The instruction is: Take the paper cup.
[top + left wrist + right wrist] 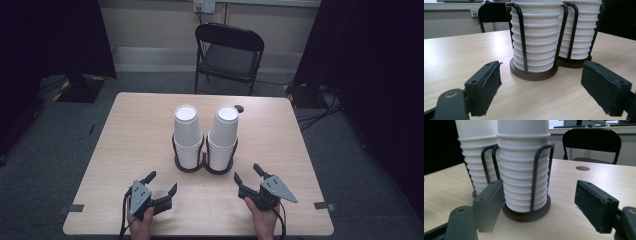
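White paper cups, nested upside down in two tall stacks, stand side by side in a dark wire cup holder [204,164] with two round brown bases, near the middle of the pale wood table [130,130]. Landmark for all places below: the cup holder. Left cup stack [187,135]: held in the holder's left ring, upright, ribbed by the rims of the nested cups. Right cup stack [223,136]: held in the right ring, upright, just beside the first. Left gripper [162,184]: lies on the near side of the holder, toward its left, resting low over the table in the person's left hand [141,220]; jaws spread wide with nothing between them; in the left gripper view its black pads [489,86] frame the holder's bases from a short way off, apart from them, the left stack standing ahead between the pads. Right gripper [246,175]: lies on the near side of the holder, toward its right, carried by the right hand [264,217]; jaws likewise spread wide and bare; in the right gripper view the right stack stands ahead between the pads, not touched. Black folding chair [228,52]: beyond the holder, past the table's far edge. Small round hole [239,108] in the tabletop: just behind the right stack.
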Tool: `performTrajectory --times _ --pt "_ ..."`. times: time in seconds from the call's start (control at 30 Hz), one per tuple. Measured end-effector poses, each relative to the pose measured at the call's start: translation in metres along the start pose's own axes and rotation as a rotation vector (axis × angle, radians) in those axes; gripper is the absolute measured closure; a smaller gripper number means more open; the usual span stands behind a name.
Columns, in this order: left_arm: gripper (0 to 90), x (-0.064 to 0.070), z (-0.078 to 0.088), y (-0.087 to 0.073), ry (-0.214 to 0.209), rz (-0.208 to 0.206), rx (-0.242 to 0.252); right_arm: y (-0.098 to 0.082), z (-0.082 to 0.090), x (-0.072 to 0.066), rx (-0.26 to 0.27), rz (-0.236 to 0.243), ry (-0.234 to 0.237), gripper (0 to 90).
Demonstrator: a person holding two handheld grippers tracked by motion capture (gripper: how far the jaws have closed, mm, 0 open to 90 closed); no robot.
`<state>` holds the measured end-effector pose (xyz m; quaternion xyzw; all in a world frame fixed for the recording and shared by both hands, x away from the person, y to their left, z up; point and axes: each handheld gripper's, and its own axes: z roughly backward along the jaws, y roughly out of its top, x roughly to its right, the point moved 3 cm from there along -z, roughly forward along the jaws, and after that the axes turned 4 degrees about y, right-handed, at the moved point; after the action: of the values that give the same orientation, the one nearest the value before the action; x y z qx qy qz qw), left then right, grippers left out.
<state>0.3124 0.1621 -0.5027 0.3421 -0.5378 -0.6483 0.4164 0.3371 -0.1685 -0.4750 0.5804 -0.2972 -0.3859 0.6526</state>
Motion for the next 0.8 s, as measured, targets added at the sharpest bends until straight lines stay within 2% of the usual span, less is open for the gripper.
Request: performTrajectory --times 0.1,0.37,0.8 --pt "15.9 0.0 0.0 0.0 0.0 -0.007 0.005 0.007 -0.004 -0.001 0.025 -0.009 0.025 21.2" --pt "15.9 0.0 0.001 0.0 0.006 -0.004 0.008 0.015 -0.007 -0.006 0.028 -0.001 0.046 20.4" --pt "15.9 0.0 0.001 0.0 0.004 -0.007 0.013 0.044 -0.023 -0.013 0.059 0.006 0.086 15.7"
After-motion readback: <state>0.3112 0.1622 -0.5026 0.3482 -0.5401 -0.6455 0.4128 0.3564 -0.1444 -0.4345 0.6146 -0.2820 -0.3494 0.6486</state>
